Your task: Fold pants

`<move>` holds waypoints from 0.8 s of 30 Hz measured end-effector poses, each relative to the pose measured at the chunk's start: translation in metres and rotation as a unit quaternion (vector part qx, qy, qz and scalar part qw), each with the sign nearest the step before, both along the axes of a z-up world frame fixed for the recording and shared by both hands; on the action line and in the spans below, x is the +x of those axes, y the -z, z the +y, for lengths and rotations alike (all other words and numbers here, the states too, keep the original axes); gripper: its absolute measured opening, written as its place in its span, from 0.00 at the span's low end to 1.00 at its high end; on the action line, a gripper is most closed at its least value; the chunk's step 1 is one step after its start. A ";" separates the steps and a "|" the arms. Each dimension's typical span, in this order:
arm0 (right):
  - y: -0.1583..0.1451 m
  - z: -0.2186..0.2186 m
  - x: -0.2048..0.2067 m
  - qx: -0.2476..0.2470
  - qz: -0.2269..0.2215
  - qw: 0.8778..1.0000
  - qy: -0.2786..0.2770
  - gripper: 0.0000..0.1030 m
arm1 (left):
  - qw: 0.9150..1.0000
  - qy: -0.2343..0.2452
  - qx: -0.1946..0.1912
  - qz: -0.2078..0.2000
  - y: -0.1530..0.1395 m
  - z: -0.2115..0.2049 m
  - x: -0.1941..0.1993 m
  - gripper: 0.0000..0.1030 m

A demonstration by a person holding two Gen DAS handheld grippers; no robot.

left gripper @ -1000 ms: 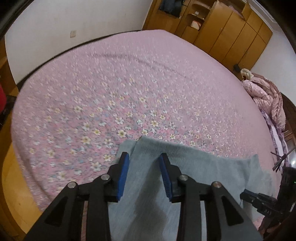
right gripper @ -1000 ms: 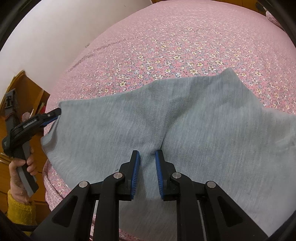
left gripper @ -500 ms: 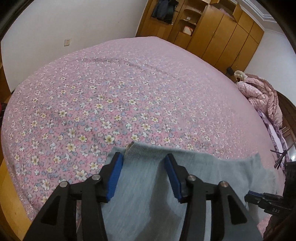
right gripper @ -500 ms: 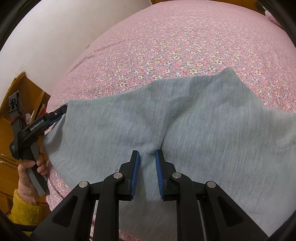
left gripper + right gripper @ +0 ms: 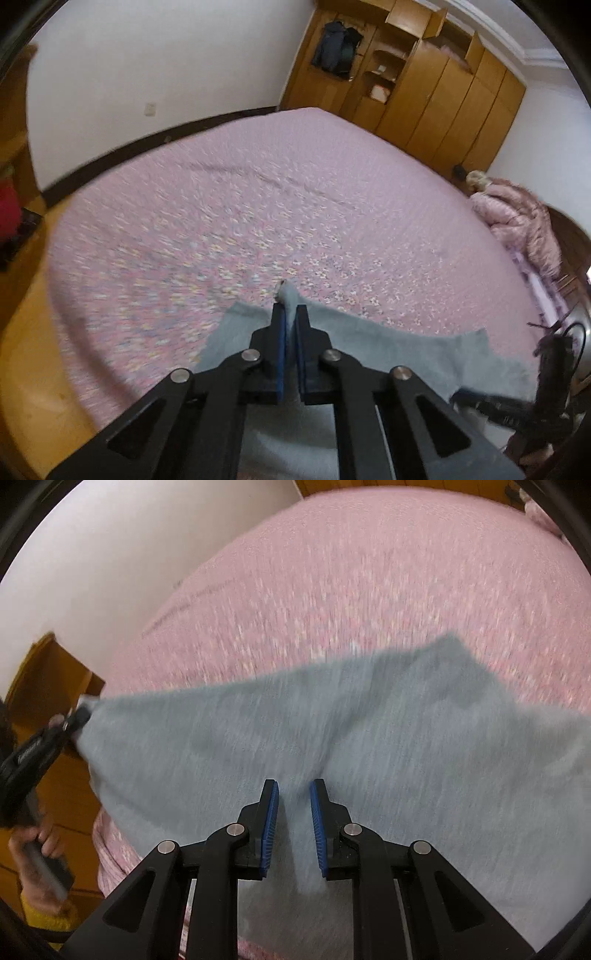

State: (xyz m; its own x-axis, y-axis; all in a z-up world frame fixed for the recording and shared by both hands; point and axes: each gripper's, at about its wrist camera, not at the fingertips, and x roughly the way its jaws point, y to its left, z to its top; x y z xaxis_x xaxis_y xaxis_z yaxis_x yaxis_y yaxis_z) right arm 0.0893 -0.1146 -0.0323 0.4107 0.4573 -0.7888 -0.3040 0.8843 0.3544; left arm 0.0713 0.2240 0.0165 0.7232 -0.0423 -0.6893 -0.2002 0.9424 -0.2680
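My left tongs [image 5: 291, 317] clamp corner of grey knit pants [image 5: 369, 731]; right tongs [image 5: 294, 805] narrow, pinching pants fold; pink floral bed [image 5: 258, 206] beyond.

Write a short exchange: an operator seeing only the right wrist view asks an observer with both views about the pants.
Operator: Is the left gripper truly clamped on the pants?
Observer: Yes. Its blue pads are shut on a pinch of grey fabric that pokes out past the tips.
Operator: What stands beyond the bed?
Observer: A wooden wardrobe along the far wall, with dark clothing hanging at its left end.
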 end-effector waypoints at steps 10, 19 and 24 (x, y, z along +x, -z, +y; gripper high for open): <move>0.014 0.004 0.045 -0.036 -0.019 0.999 0.004 0.19 | 0.992 0.005 0.085 0.097 0.050 0.004 0.049 0.05; 0.010 0.020 0.053 -0.051 -0.036 0.998 0.008 0.19 | 0.986 -0.029 0.114 0.119 0.062 0.026 0.049 0.20; -0.007 0.019 0.035 -0.031 -0.058 0.998 0.010 0.19 | 0.994 -0.028 0.033 0.103 0.036 0.049 0.024 0.20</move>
